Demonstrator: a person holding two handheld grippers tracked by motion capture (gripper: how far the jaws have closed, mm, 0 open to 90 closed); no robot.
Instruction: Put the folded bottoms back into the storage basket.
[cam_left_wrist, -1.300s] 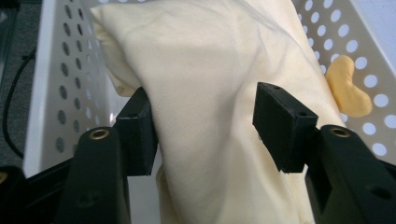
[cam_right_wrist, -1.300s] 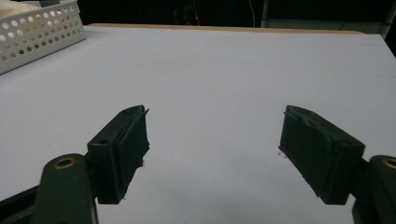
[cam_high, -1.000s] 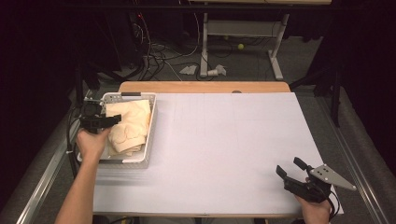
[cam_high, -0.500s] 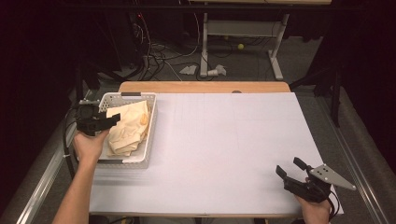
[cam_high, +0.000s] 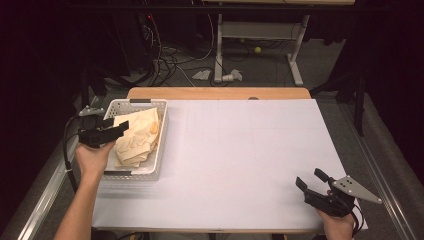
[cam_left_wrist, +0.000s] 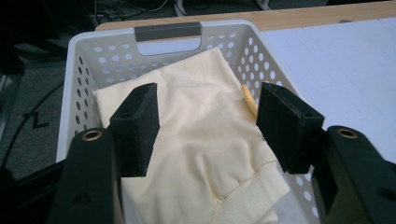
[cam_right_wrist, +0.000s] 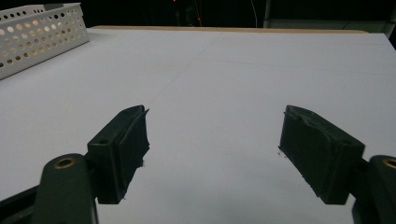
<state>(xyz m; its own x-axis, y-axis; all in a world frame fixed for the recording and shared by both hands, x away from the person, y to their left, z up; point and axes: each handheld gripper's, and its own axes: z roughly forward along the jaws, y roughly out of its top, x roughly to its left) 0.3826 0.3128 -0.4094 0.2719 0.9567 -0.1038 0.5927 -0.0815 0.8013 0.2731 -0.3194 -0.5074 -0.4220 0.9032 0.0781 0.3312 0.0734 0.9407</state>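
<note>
— While my left gripper (cam_high: 120, 128) hovers at nine o'clock, its jaws stand half apart, empty, above the pale yellow knit garment (cam_left_wrist: 201, 144) in the white perforated plastic basket (cam_high: 135, 172).
— Progress?
— Barely begun, I'd judge: nothing lifted out yet. Right gripper (cam_high: 310, 181) rests at five o'clock, jaws wide, holding nothing.
— Count?
— One basket, one garment, two grippers.

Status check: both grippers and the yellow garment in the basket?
Left gripper open above the pale yellow sweatshirt, nothing gripped. Right gripper open over bare table. Sweatshirt crumpled in white perforated basket. Nothing in the way.
</note>
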